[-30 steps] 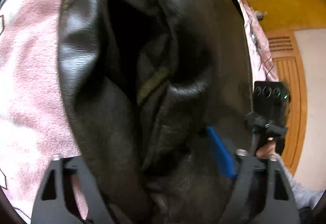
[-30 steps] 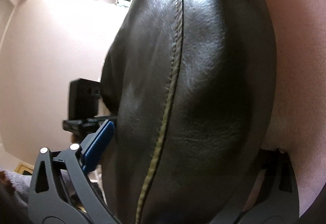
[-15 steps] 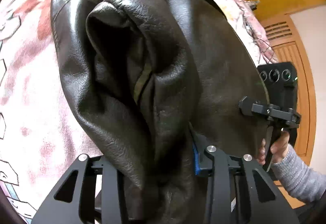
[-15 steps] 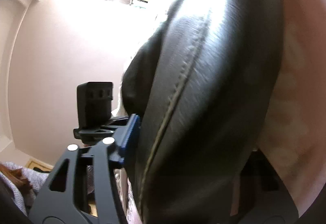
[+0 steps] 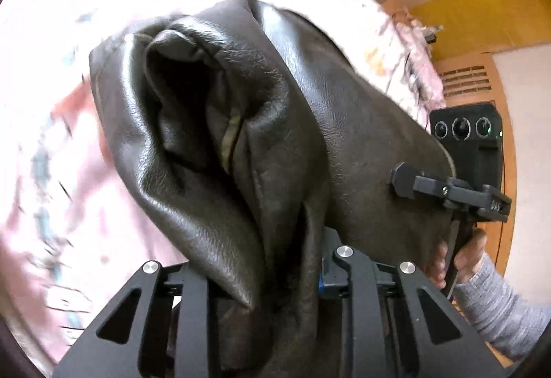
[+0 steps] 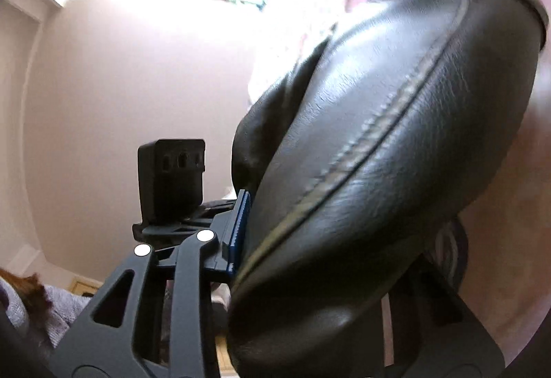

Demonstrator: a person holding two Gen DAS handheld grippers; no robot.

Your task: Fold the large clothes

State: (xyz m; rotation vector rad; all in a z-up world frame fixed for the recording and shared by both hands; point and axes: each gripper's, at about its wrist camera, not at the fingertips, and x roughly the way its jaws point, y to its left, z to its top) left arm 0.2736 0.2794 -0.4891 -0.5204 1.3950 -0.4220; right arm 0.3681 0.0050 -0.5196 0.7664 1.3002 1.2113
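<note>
— So, what do the jaws have?
— Both are closing on the black leather garment (image 5: 296, 137). The left gripper (image 5: 261, 278) has a thick bunch of it wedged between its fingers; the right gripper (image 6: 310, 261) pinches a seamed edge against its blue pad (image 6: 237, 233).
— And where is the garment?
— Raised off the pink patterned blanket (image 5: 62, 171), with its far part seemingly draped toward the blanket's far edge. In the left view the right gripper sits at the garment's right border, in a hand (image 5: 461, 257) with a grey sleeve (image 5: 499, 312).
— Which step, you reckon?
— Lifting one edge for a fold, I'd judge. Next calls for carrying both corners level across, keeping the heavy leather from slipping.
</note>
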